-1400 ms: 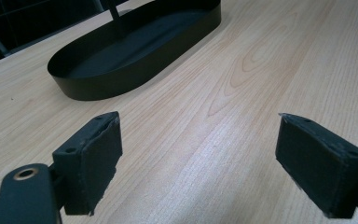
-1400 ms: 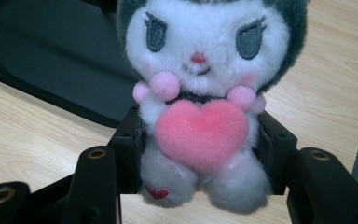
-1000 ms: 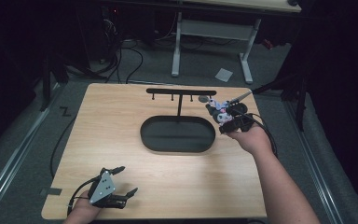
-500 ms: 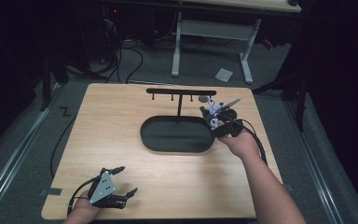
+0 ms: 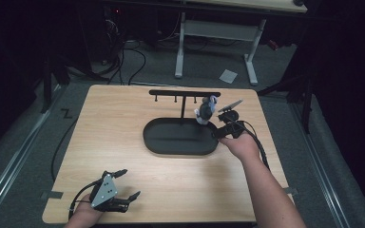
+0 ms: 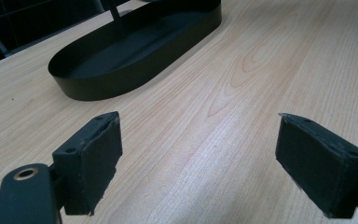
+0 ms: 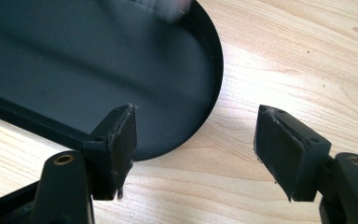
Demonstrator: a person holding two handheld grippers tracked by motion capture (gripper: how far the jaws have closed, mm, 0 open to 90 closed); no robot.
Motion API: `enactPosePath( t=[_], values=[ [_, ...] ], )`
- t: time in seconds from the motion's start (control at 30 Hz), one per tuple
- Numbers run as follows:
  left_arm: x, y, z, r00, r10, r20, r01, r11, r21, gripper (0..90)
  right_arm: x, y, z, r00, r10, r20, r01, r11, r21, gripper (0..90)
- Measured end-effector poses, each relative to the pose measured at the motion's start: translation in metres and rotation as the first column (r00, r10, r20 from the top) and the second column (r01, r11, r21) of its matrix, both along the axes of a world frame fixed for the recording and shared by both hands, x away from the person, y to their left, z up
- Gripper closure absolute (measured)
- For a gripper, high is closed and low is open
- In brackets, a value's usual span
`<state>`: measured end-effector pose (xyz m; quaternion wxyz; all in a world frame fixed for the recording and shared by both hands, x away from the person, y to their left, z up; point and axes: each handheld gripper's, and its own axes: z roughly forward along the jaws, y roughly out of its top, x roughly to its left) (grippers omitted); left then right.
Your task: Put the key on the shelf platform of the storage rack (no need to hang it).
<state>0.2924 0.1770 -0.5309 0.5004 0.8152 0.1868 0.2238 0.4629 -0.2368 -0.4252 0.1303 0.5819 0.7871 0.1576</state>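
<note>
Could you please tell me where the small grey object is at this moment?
In the high view, the small grey object sits at the black oval tray's far right end, under the hook rack's right side, just left of the right gripper.

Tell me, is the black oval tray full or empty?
Mostly empty. The black oval tray shows a bare dark floor in both gripper views. Only the thin post of the black T-shaped rack rises from it.

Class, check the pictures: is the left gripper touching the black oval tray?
Apart. The high view shows the left gripper at the table's near corner, with bare wood between it and the black oval tray; the left gripper view shows the same gap.
</note>
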Motion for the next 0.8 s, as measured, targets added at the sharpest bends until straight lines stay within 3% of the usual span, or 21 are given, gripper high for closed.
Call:
enactPosePath(
  t=[0.47, 0.8],
  values=[
    [0.001, 0.000, 0.000, 1.0000, -0.002, -0.004, 0.002, 1.0000, 0.007, 15.1, -0.013, -0.002, 0.006, 0.9997, 0.024, -0.005, -0.025, 0.999, -0.031, 32.8],
    [0.001, 0.000, 0.000, 1.0000, -0.001, -0.008, 0.001, 1.0000, 0.005, 15.1, -0.025, -0.009, 0.016, 0.9992, 0.031, 0.026, -0.030, 0.999, -0.046, 33.2]
  ],
)
